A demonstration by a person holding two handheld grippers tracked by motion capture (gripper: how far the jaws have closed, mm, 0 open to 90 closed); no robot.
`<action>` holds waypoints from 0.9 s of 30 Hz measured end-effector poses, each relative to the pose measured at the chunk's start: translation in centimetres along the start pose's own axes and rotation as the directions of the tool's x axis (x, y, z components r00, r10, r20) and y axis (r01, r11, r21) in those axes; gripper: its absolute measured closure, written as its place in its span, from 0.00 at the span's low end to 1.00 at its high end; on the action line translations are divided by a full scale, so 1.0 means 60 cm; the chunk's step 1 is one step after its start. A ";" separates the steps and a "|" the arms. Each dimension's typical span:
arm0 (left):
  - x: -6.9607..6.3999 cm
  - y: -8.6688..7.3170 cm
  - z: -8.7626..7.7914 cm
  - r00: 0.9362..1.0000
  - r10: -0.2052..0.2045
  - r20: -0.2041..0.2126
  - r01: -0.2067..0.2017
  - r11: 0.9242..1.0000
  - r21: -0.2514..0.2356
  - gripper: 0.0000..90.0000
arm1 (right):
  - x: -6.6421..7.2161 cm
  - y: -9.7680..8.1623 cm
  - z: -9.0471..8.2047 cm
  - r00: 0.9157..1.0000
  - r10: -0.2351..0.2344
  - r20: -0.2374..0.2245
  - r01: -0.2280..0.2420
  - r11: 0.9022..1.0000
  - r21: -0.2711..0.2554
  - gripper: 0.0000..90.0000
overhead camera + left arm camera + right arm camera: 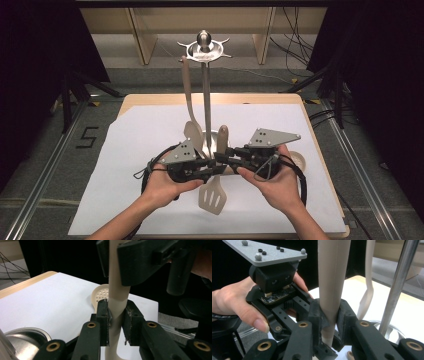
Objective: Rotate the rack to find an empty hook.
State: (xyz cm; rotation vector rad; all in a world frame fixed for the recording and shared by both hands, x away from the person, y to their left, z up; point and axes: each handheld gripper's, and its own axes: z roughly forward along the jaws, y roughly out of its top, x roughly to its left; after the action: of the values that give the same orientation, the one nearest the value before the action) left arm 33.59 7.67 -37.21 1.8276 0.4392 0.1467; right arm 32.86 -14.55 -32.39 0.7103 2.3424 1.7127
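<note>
A beige slotted spatula [212,197] stands upright over the white sheet, blade down and handle tip up. Both grippers grip its handle from opposite sides. My left gripper [212,166] comes in from the left and is shut on the handle [117,285]; in the left gripper view its pads [106,315] press on it low down. My right gripper [227,155] comes in from the right and is shut on the same handle [333,272], slightly higher. The two grippers sit almost against each other.
A metal utensil stand, its pole [206,100] rising from a round base [25,336], stands just behind the grippers. A beige spoon [189,100] hangs from its top hook. A perforated spoon [298,160] lies on the sheet at the right, beside the right hand.
</note>
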 end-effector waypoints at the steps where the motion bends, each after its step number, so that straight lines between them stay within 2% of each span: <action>1: -0.002 0.001 0.001 1.000 0.000 -0.006 0.000 1.000 0.004 0.85 | 0.000 0.000 -0.001 1.000 0.001 -0.004 -0.001 1.000 0.005 0.85; 3: -0.003 0.005 0.001 0.999 0.018 -0.033 -0.018 1.000 0.009 0.85 | -0.001 0.000 -0.002 1.000 -0.003 -0.004 0.003 1.000 0.003 0.83; 6: 0.001 0.012 -0.003 0.997 -0.010 -0.075 0.010 1.000 -0.001 0.85 | -0.001 0.000 -0.007 1.000 0.002 0.024 -0.002 1.000 -0.015 0.68; 7: 0.004 0.015 -0.005 0.996 -0.020 -0.088 0.020 1.000 -0.006 0.85 | -0.001 -0.001 -0.010 1.000 0.020 0.021 -0.019 0.999 -0.037 0.66; 8: 0.006 0.018 -0.006 0.994 -0.026 -0.102 0.025 1.000 -0.011 0.85 | -0.004 -0.001 -0.014 0.999 -0.004 0.039 0.006 0.999 -0.050 0.64; 9: 0.009 0.021 -0.009 0.993 -0.021 -0.115 0.020 1.000 -0.012 0.85 | -0.004 -0.002 -0.018 0.999 0.016 0.042 -0.013 0.998 -0.064 0.63; 12: 0.014 0.031 -0.013 0.989 -0.013 -0.150 0.011 1.000 -0.016 0.85 | -0.013 -0.007 -0.034 0.996 0.020 0.084 -0.011 0.994 -0.107 0.63; 13: 0.015 0.033 -0.014 0.988 -0.013 -0.156 0.010 1.000 -0.018 0.85 | -0.015 -0.009 -0.036 0.996 0.028 0.084 -0.018 0.993 -0.119 0.63; 14: 0.016 0.035 -0.015 0.986 -0.016 -0.164 0.013 1.000 -0.023 0.85 | -0.014 -0.012 -0.040 0.995 0.055 0.083 -0.044 0.991 -0.123 0.63; 15: 0.017 0.037 -0.015 0.985 -0.019 -0.169 0.015 1.000 -0.024 0.85 | -0.019 -0.015 -0.045 0.993 0.050 0.108 -0.036 0.992 -0.121 0.63; 16: 0.018 0.039 -0.016 0.984 -0.023 -0.175 0.019 1.000 -0.023 0.85 | -0.022 -0.019 -0.047 0.992 0.062 0.109 -0.048 0.991 -0.127 0.63; 17: 0.020 0.039 -0.015 0.985 -0.027 -0.172 0.021 0.999 -0.034 0.85 | -0.023 -0.023 -0.052 0.988 0.075 0.136 -0.059 0.991 -0.118 0.63; 18: 0.021 0.040 -0.016 0.982 -0.030 -0.188 0.025 0.999 -0.027 0.85 | -0.024 -0.028 -0.055 0.984 0.093 0.150 -0.076 0.991 -0.114 0.63; 19: 0.021 0.040 -0.015 0.979 -0.047 -0.200 0.042 0.999 -0.031 0.85 | -0.031 -0.034 -0.056 0.982 0.079 0.173 -0.059 0.992 -0.114 0.63; 20: 0.022 0.041 -0.015 0.979 -0.044 -0.200 0.039 0.999 -0.032 0.85 | -0.035 -0.039 -0.058 0.979 0.063 0.196 -0.042 0.993 -0.110 0.64; 21: 0.024 0.042 -0.015 0.977 -0.049 -0.207 0.043 0.998 -0.035 0.85 | -0.032 -0.042 -0.061 0.972 0.101 0.211 -0.084 0.993 -0.088 0.64; 22: 0.026 0.042 -0.016 0.976 -0.044 -0.212 0.038 0.999 -0.034 0.85 | -0.038 -0.047 -0.061 0.973 0.088 0.212 -0.070 0.993 -0.094 0.63; 24: 0.028 0.044 -0.016 0.974 -0.050 -0.222 0.043 0.998 -0.036 0.85 | -0.042 -0.055 -0.064 0.968 0.092 0.234 -0.073 0.994 -0.086 0.64; 25: 0.029 0.045 -0.016 0.973 -0.050 -0.225 0.042 0.998 -0.040 0.85 | -0.040 -0.058 -0.067 0.962 0.117 0.246 -0.103 0.992 -0.071 0.63; 26: 0.030 0.046 -0.017 0.973 -0.047 -0.226 0.039 0.998 -0.038 0.85 | -0.045 -0.061 -0.067 0.965 0.103 0.242 -0.085 0.993 -0.082 0.63; 27: 0.031 0.047 -0.016 0.971 -0.053 -0.233 0.044 0.998 -0.044 0.85 | -0.046 -0.064 -0.069 0.960 0.104 0.262 -0.086 0.993 -0.079 0.64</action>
State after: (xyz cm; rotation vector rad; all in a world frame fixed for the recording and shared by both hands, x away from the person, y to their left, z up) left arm 35.63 8.57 -34.48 1.7670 0.6418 0.3370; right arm 32.57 -20.27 -34.96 0.9874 2.0914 1.6088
